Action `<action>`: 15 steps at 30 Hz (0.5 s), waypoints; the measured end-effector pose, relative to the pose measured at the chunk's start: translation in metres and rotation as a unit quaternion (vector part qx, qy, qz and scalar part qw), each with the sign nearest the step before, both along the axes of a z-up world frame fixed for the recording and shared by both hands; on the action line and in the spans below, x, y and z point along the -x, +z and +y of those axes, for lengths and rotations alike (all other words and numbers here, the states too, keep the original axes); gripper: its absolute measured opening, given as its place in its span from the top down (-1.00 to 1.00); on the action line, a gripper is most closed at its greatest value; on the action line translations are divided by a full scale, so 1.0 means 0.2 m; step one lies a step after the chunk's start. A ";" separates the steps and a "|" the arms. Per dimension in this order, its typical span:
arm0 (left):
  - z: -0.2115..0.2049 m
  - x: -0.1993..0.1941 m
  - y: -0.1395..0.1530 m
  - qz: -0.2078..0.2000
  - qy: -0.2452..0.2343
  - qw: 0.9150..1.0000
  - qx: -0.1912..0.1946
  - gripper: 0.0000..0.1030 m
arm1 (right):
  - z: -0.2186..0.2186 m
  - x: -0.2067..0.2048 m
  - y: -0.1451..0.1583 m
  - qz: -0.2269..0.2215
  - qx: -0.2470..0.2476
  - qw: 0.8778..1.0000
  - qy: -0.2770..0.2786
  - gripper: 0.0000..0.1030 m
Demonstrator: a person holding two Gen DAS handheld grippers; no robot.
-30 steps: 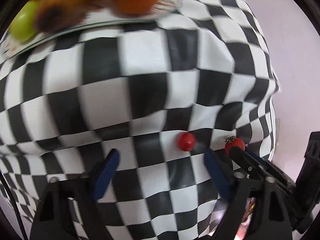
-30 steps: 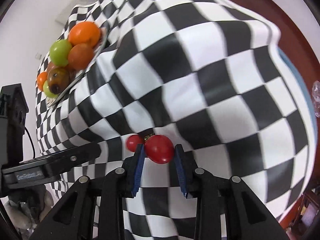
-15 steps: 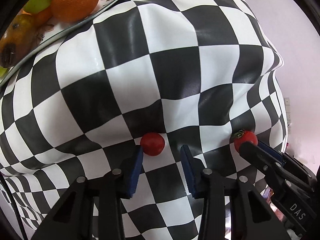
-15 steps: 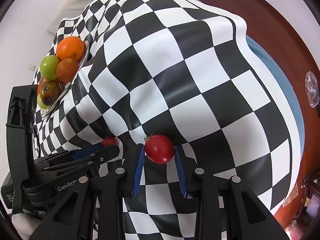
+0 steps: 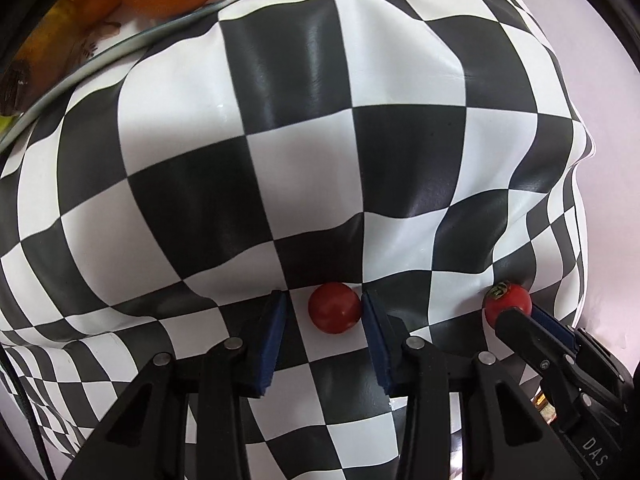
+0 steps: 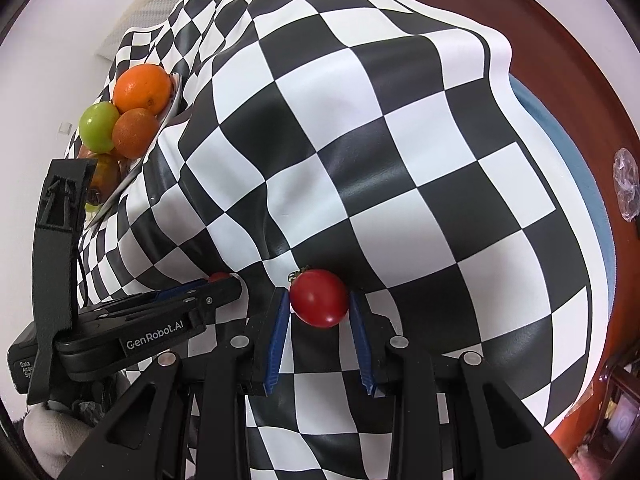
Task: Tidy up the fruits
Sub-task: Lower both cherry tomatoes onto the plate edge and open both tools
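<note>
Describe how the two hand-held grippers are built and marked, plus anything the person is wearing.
Both are black linkage frames with silver rivets and blue finger pads. The left hand-held gripper shows white "GenRobot.AI" lettering in the right wrist view; the right hand-held gripper shows "DAS". A thin black cable trails from the left one. A light glove shows beneath it.

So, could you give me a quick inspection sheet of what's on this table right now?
Surface: checkered cloth, wrinkled.
Job's things: small tomato lying on the cloth; stemmed tomato; plate holding an orange, a green fruit and others.
Clutter: crumpled clear plastic, off the cloth.
Grippers: left gripper jaws have just been closing, small tomato between them, gap on one side; right gripper jaws shut on the stemmed tomato.
Cables: thin dark cable at the picture's edge.
Surroundings: white wall; red-brown wood.
</note>
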State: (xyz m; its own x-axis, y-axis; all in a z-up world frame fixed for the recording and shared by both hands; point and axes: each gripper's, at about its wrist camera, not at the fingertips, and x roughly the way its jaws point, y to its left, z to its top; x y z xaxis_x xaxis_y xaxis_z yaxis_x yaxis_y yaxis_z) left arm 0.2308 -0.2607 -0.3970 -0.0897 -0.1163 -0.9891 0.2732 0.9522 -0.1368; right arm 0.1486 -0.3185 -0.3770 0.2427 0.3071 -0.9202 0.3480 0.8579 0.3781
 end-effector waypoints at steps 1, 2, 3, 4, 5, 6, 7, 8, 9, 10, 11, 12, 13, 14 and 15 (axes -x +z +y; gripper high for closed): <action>-0.01 0.00 0.00 -0.001 0.000 1.000 0.000 0.30 | 0.00 0.00 0.00 0.000 0.000 1.000 0.000 0.36; -0.01 0.00 -0.01 -0.003 -0.001 1.000 0.000 0.30 | 0.00 0.00 0.00 0.001 0.000 1.000 0.001 0.36; -0.02 0.00 0.00 -0.004 -0.003 1.000 -0.001 0.35 | 0.00 0.00 0.00 0.001 0.000 1.000 0.000 0.36; -0.03 0.01 0.00 -0.008 -0.005 1.000 0.002 0.51 | 0.00 0.00 0.00 0.001 -0.001 1.000 0.000 0.36; -0.04 0.01 0.00 -0.009 -0.010 1.000 0.005 0.53 | 0.00 -0.01 -0.01 0.001 -0.001 1.000 0.000 0.36; -0.01 -0.05 0.05 -0.009 -0.012 1.000 0.003 0.53 | 0.00 -0.01 -0.01 0.001 -0.001 1.000 -0.001 0.36; -0.03 -0.04 0.05 -0.012 -0.015 1.000 0.003 0.53 | 0.00 -0.01 -0.01 0.000 -0.002 1.000 -0.001 0.36; -0.05 -0.03 0.05 -0.013 -0.015 1.000 0.004 0.53 | 0.00 -0.01 -0.01 0.000 -0.002 1.000 -0.002 0.36; -0.05 -0.02 0.05 -0.013 -0.015 1.000 0.005 0.54 | 0.00 -0.01 -0.01 0.000 -0.003 1.000 -0.002 0.36; -0.06 -0.02 0.06 -0.016 -0.013 1.000 0.005 0.54 | 0.00 -0.01 0.00 -0.002 -0.003 1.000 -0.002 0.36; -0.05 0.00 0.07 -0.017 -0.013 1.000 0.006 0.54 | 0.00 -0.01 0.00 -0.003 -0.003 1.000 -0.002 0.36; -0.05 0.00 0.07 -0.017 -0.013 1.000 0.007 0.54 | 0.00 -0.02 0.00 -0.004 -0.003 1.000 -0.003 0.36; -0.05 0.00 0.09 -0.019 -0.011 1.000 0.008 0.54 | 0.00 -0.02 0.00 -0.005 -0.004 1.000 -0.003 0.36; -0.04 0.01 0.10 -0.020 -0.012 1.000 0.009 0.54 | 0.00 -0.02 0.01 -0.006 -0.004 1.000 -0.004 0.36; -0.03 0.01 0.11 -0.021 -0.011 1.000 0.011 0.54 | 0.00 -0.02 0.01 -0.007 -0.004 1.000 -0.004 0.36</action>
State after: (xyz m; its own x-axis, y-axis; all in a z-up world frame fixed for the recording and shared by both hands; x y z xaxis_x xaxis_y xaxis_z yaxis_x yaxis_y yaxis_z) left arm 0.2280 -0.2668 -0.3745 -0.0515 -0.1369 -0.9892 0.2996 0.9428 -0.1461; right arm 0.1526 -0.3195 -0.3745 0.2585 0.3128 -0.9140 0.3498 0.8516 0.3904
